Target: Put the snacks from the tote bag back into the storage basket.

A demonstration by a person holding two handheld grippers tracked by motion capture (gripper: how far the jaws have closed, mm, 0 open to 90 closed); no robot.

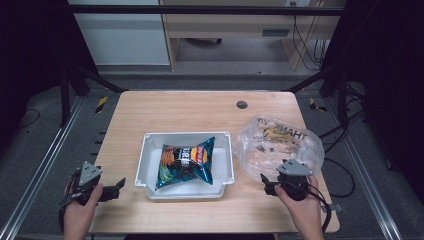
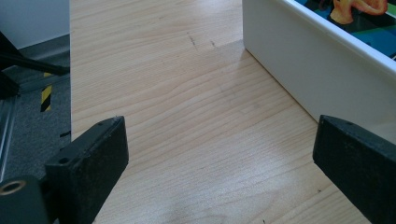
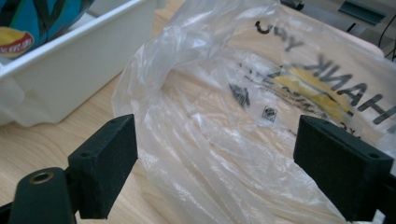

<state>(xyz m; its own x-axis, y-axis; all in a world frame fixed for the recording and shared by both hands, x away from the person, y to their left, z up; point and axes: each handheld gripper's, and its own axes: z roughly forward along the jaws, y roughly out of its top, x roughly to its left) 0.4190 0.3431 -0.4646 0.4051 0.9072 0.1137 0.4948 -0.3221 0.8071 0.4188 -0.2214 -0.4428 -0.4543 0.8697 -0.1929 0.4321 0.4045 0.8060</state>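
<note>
Nearest the camera in the high view are your two forearms, rising from the bottom edge, each hand wrapped around a gripper. From there, take the scene by size.

The wooden table [image 1: 200, 107] spans the middle of the view. Near its centre sits the white tray [image 1: 145, 167], and inside it a blue chip bag [image 1: 187, 162] lies flat, slightly skewed. Just to the right of the tray, close to the table's right edge, the clear plastic bag [image 1: 280, 142] lies crumpled, its dark lettering and yellow print showing through the film.

Your right gripper [image 1: 270, 186] is at the near edge of that plastic bag. In the right gripper view [image 3: 215, 172] its jaws stand wide apart with the bag's film lying between and beyond them; neither pad presses on it, so nothing is clamped.

Your left gripper [image 1: 114, 189] rests at the table's near left corner, a short way from the tray. In the left gripper view [image 2: 219, 168] its jaws are spread wide over bare wood, with the tray wall [image 2: 299, 60] near the right jaw.
</note>
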